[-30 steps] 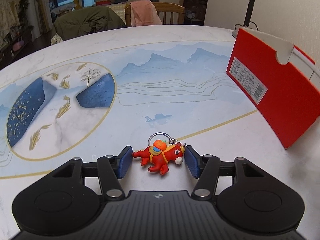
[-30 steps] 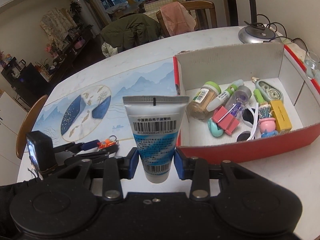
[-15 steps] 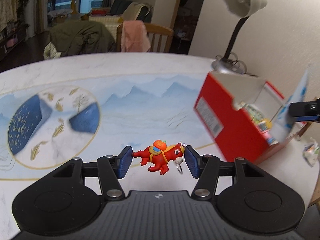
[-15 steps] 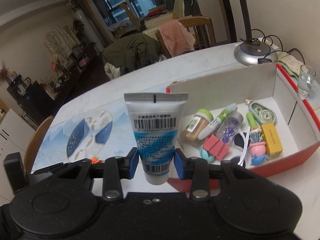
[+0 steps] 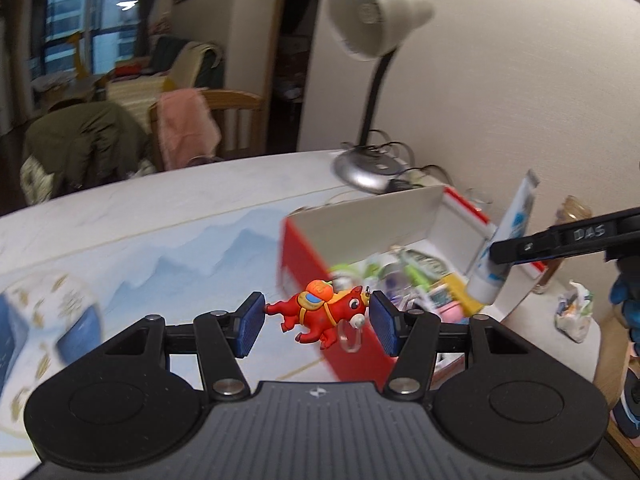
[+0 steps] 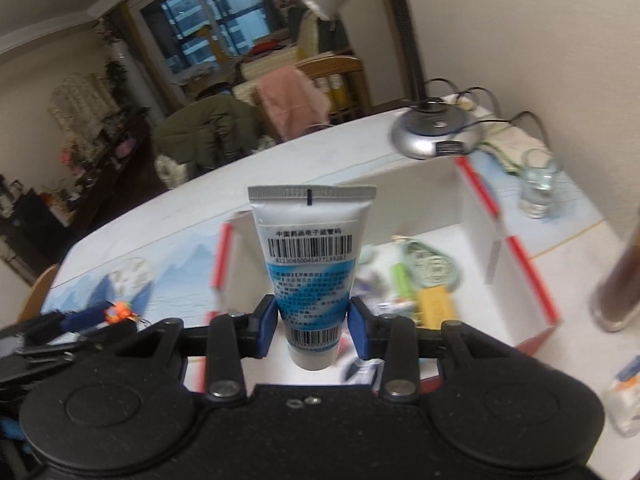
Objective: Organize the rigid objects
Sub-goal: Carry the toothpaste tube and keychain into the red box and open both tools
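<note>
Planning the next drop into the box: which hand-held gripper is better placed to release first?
Right. The right hand-held gripper holds the tube over the open box; the left hand-held gripper, holding the keychain, looks short of the box's near wall.

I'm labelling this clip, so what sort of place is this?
Most likely a home dining and living room: a dining table with wooden chair, a sofa by the window, and a desk lamp.

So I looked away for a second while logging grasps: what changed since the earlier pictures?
The left gripper lifted the red horse keychain off the table and carried it toward the red box. The right gripper brought the tube over the box's inside. Nothing was grasped or released: both grips are unchanged, and the box's contents stay in place.
</note>
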Demonstrator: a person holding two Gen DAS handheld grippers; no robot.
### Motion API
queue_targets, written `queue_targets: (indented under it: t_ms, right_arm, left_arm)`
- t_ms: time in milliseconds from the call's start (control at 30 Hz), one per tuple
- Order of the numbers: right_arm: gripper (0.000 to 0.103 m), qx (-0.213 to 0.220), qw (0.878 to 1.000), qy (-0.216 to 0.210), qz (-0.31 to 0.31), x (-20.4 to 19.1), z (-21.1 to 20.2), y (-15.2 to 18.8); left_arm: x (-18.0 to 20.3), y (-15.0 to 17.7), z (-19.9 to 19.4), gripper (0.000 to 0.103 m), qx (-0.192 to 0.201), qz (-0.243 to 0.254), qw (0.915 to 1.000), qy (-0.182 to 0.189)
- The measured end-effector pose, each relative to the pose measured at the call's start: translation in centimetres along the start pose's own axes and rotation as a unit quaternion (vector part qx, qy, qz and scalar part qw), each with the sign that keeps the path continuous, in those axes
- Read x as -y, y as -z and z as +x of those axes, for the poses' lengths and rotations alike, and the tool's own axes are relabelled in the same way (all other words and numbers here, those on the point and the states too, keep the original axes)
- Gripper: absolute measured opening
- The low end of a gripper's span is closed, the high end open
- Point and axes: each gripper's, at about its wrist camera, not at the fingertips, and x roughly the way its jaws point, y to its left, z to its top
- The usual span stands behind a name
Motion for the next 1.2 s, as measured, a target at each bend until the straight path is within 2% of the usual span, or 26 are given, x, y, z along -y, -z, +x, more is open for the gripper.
queue_targets:
  t_ms: [267,433,667,933,1200]
  right_arm:
    - [0.037,-0.002,0.999,0.043,0.011,4.5,0.3,-0.3]
    - [0.037,-0.018,0.999,0.051,0.003,6.5,0.9,-0.5]
    - [0.037,-0.054,0.997,0.055,-0.026,7.4,2.5,-0.3]
    - [0.037,-0.092,0.994,0.045,-0.043,7.8,4.8,-0.3]
    - [0.037,-0.102,0.993,0.03,-0.051,7.4,7.4,-1.0]
  left_arm:
    - [5.3,-2.2,4.4,0.056,-0.019,0.049,0.998,0.036]
    - [7.3,-3.0,7.6,0.056,-0.037,0.063,0.9963,0.045]
    - [8.7,-3.9,11.9,0.056,-0.063,0.076,0.9944,0.038]
    - [8.6,-4.0,16.3,0.056,-0.101,0.076,0.9919,0.012]
    - [8.5,-3.6,18.5,0.056,-0.134,0.078,0.988,-0.001]
